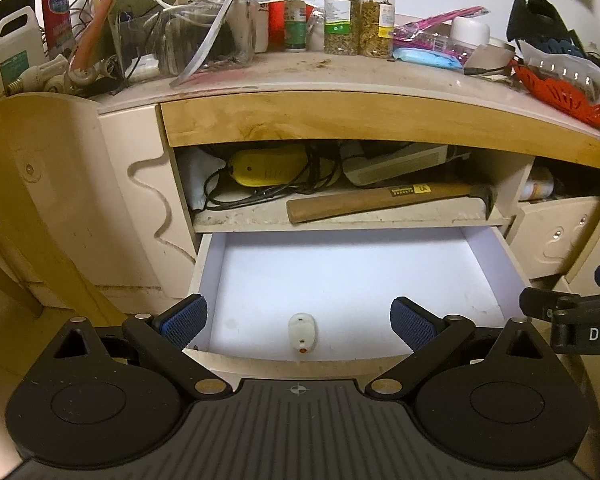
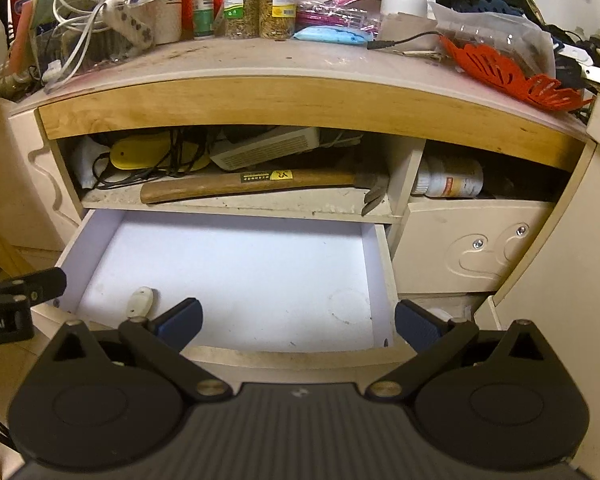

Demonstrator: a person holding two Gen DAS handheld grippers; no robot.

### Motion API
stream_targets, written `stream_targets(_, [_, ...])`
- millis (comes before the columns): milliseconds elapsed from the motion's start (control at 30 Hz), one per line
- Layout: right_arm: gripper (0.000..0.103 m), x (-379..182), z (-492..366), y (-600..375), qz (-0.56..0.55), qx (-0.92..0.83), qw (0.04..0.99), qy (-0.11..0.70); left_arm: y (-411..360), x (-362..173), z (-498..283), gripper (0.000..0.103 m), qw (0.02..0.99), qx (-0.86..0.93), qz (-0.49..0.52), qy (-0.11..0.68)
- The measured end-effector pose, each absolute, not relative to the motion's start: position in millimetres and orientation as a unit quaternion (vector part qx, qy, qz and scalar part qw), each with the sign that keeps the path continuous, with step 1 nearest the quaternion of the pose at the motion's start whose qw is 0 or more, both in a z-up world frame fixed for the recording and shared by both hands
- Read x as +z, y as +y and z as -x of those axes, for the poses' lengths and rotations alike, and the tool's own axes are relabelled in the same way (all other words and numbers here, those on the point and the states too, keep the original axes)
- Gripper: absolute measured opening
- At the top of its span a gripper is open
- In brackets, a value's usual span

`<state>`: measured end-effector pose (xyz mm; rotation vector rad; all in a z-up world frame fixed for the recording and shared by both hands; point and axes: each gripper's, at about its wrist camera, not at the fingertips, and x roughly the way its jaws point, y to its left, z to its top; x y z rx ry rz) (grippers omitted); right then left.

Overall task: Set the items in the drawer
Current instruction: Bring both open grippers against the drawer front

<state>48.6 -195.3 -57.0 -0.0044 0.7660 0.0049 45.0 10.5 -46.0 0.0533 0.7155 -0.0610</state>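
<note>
A white drawer (image 1: 496, 264) stands pulled out under the desk shelf; it also shows in the right wrist view (image 2: 374, 264). A small white oval item (image 1: 302, 333) with an orange dot lies on the drawer floor near the front edge, also seen in the right wrist view (image 2: 139, 301). My left gripper (image 1: 298, 322) is open and empty, just above the drawer's front edge with the item between its fingers. My right gripper (image 2: 297, 322) is open and empty over the drawer's front right part.
A shelf above the drawer holds a wooden-handled hammer (image 1: 380, 200), a yellow device (image 1: 267, 166) with black cables and a white box (image 2: 267, 148). The desktop (image 2: 259, 62) is crowded with jars (image 1: 358, 14), bottles, cables and an orange felt piece (image 2: 508, 74). A closed drawer (image 2: 476, 248) sits at right.
</note>
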Motion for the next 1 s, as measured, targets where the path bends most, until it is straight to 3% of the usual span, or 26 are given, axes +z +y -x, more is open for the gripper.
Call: stream_targets(1000, [0.103, -130.3, -44.2, -187.0, 0.011, -0.005, 0.878, 0.479, 19.2, -124.2, -44.1, 0.101, 0.881, -0.005, -0.028, 0.473])
